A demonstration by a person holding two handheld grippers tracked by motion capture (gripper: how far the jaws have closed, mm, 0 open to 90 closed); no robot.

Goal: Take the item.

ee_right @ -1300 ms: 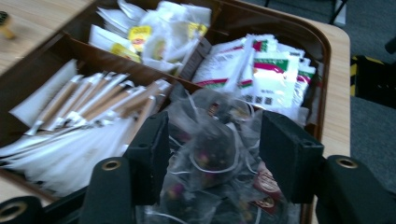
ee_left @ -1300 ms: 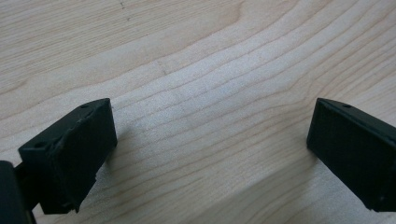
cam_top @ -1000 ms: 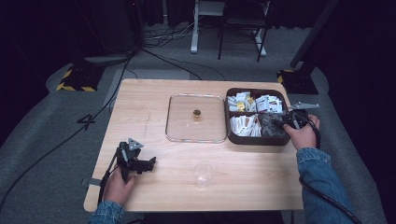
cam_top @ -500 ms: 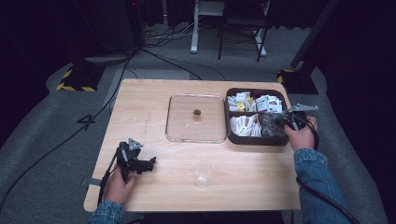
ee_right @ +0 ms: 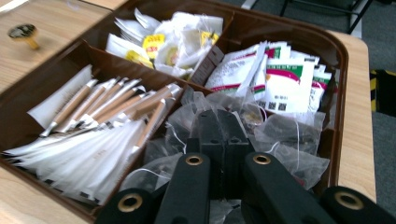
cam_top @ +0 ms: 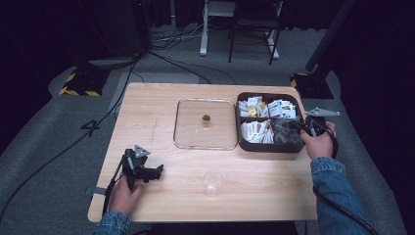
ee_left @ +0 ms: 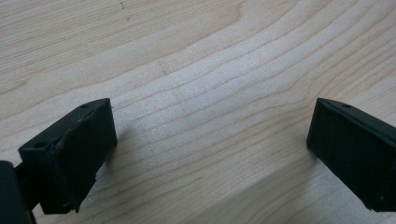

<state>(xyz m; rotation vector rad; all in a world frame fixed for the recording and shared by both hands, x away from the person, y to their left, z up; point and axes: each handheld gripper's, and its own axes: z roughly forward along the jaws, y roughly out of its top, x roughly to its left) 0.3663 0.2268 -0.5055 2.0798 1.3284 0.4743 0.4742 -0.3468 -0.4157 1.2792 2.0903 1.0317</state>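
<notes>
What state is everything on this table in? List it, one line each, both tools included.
Brown box: uncovered, all four compartments filled.
Glass lid: off, flat on the table left of the box, knob up.
Clear cup: upright, empty.
Left tool: open, nothing between the jaws, over bare wood.
Right tool: shut, tips among the clear sachets; unclear whether one is pinched.

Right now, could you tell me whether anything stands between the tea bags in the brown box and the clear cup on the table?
Nothing visible does. The right hand-held gripper is shut among the mesh tea bags in the near right compartment of the brown box. Past the box's near wall, bare table leads to the clear cup; the glass lid lies beside the box, off that line.
</notes>
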